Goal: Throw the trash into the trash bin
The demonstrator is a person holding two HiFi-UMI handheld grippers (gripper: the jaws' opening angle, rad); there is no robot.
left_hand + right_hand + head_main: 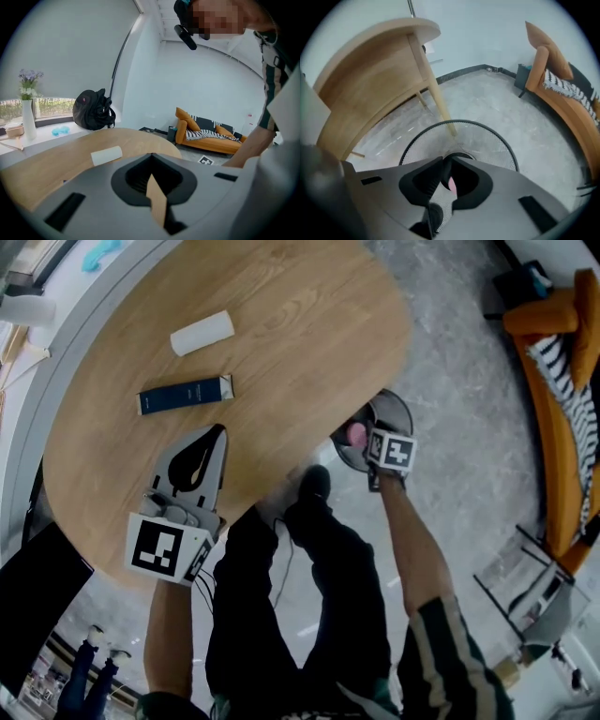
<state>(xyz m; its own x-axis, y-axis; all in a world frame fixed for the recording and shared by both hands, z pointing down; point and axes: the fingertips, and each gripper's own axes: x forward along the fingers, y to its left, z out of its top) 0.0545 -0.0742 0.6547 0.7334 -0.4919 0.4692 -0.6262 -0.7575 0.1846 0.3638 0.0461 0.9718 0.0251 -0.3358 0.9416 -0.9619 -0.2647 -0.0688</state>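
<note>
Worktop (309, 334), wooden: dark blue box (185, 395) and white roll (202, 333) are lying on it. Left tongs (222, 430) are hanging over its near edge, pressed together, empty. Just off its right edge, a wire bin (398, 404) is standing with pink trash (356, 434) showing inside its rim. Right tongs (445, 160) are pointing down into it, spread, pinching nothing.

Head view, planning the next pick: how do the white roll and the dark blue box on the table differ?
Colour: the white roll is plain white; the dark blue box has a white end. Shape: the roll looks rounded, the box flat and longer. Place: the box lies nearer the left gripper, the roll farther off. Both lie on the table, untouched.
</note>
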